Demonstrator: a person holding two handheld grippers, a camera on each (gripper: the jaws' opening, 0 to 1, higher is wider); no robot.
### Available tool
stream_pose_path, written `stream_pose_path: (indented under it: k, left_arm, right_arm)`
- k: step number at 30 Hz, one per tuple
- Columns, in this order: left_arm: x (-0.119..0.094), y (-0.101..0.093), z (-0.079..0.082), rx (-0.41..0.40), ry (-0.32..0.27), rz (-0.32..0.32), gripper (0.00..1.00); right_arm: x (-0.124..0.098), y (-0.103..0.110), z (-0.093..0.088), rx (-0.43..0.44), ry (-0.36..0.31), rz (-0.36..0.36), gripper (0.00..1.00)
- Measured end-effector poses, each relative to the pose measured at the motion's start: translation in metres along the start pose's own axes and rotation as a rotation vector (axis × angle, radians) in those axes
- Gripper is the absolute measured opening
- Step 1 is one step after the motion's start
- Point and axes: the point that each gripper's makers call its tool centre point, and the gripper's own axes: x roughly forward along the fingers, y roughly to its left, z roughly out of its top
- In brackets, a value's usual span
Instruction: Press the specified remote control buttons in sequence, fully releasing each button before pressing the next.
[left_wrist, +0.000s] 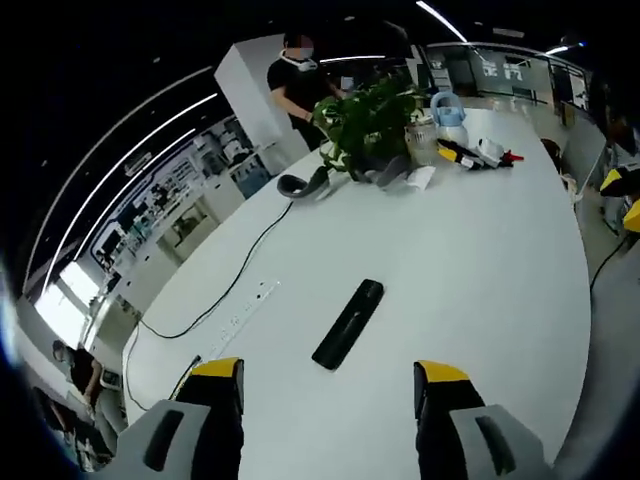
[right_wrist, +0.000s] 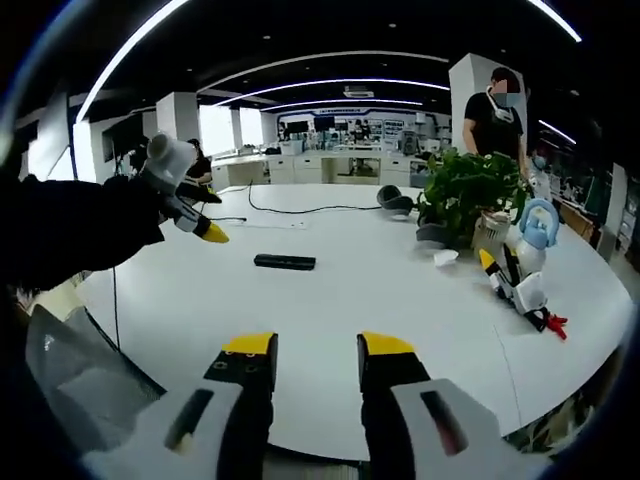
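Observation:
A black remote control lies flat on the white table, a short way ahead of my left gripper, whose yellow-tipped jaws stand wide apart with nothing between them. In the right gripper view the remote lies farther off, toward the table's middle. My right gripper hovers over the near table edge, open and empty. The left gripper comes in from the left there, held by a dark-sleeved arm, high above the table.
A potted green plant stands at the far end beside a grey headset and small tools. A black cable and a white power strip run along the left side. A person in black stands behind the plant.

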Motion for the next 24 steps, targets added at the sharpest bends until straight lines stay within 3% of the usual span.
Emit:
stream_pose_path:
  k: [4,7,14,20,24]
  left_arm:
    - [0.013,-0.003,0.003,0.047,0.020,-0.026,0.69]
    - [0.022,-0.006,0.006,0.049,0.024,-0.057,0.61]
    - [0.044,-0.003,0.010,0.051,0.045,-0.139,0.60]
    - [0.067,-0.010,-0.003,0.018,0.121,-0.276,0.54]
    - [0.085,-0.008,-0.012,0.031,0.169,-0.315,0.52]
  right_arm:
    - [0.000,-0.001,-0.003,-0.004,0.017,-0.002,0.28]
    - [0.001,-0.001,-0.005,-0.003,0.029,-0.002,0.26]
    - [0.003,0.000,-0.010,-0.009,0.061,-0.001,0.24]
    - [0.004,-0.001,-0.011,-0.002,0.068,0.001,0.25]
    - [0.005,-0.002,-0.014,0.005,0.083,0.002,0.24]
